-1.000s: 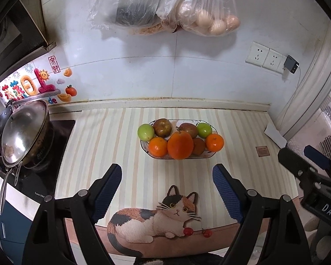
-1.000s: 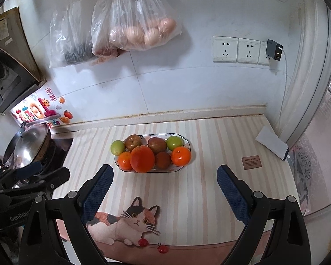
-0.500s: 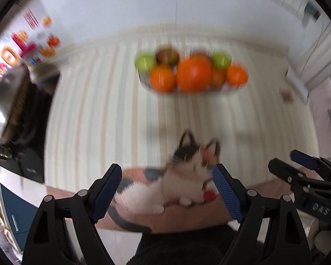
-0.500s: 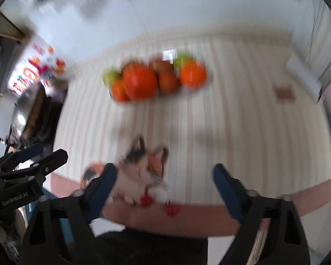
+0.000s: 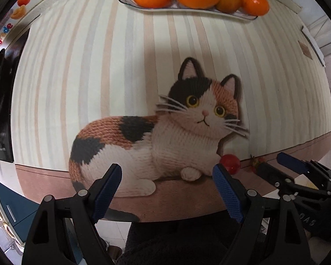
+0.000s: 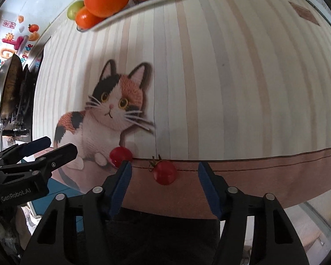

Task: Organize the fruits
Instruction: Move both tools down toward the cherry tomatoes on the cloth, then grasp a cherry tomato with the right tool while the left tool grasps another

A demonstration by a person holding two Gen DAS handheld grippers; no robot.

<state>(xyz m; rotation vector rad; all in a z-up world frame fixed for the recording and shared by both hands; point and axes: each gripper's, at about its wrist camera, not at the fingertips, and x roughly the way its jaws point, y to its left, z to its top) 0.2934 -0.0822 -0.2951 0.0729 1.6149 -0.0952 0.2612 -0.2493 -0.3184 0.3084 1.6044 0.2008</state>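
I see my right gripper (image 6: 164, 177), jaws just closing but still apart, straddling the small red stemmed cherry tomato (image 6: 164, 172) untouched.

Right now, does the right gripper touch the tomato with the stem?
Apart. The right wrist view shows the tomato lying between the right gripper pads, with bare mat on both sides.
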